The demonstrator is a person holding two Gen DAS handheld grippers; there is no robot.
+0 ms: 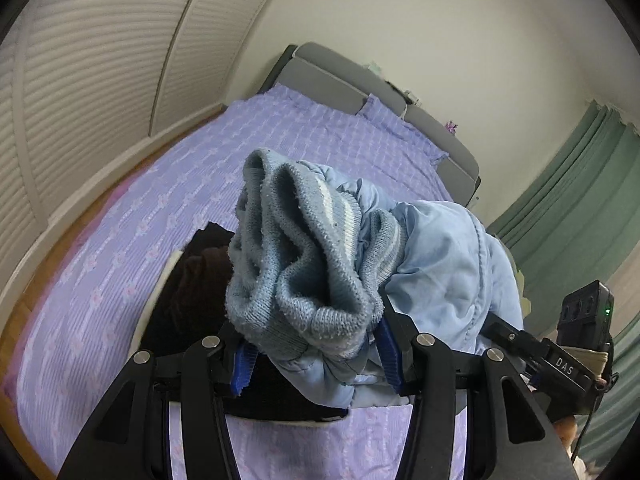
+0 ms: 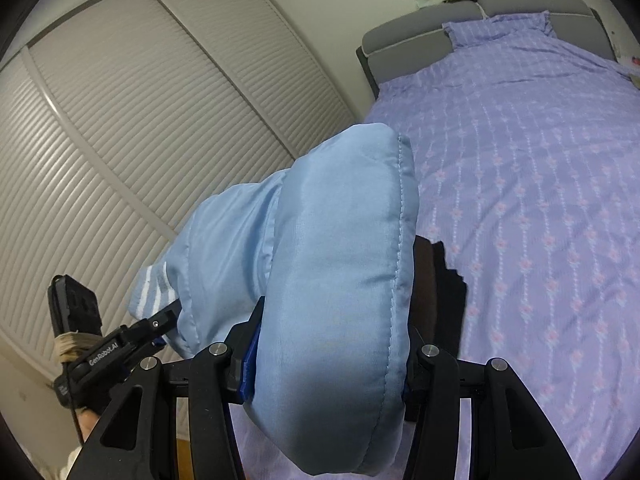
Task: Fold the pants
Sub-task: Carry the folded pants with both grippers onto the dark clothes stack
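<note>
Both grippers, left (image 1: pixel 316 354) and right (image 2: pixel 326 356), pinch pale-blue pants (image 1: pixel 436 256); dark, probably folded clothes (image 1: pixel 192 292) beneath.

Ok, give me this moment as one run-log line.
left gripper: shut on ribbed cuff end | right gripper: shut on padded end | light blue pants: lifted over purple bed | dark clothes: beneath
</note>
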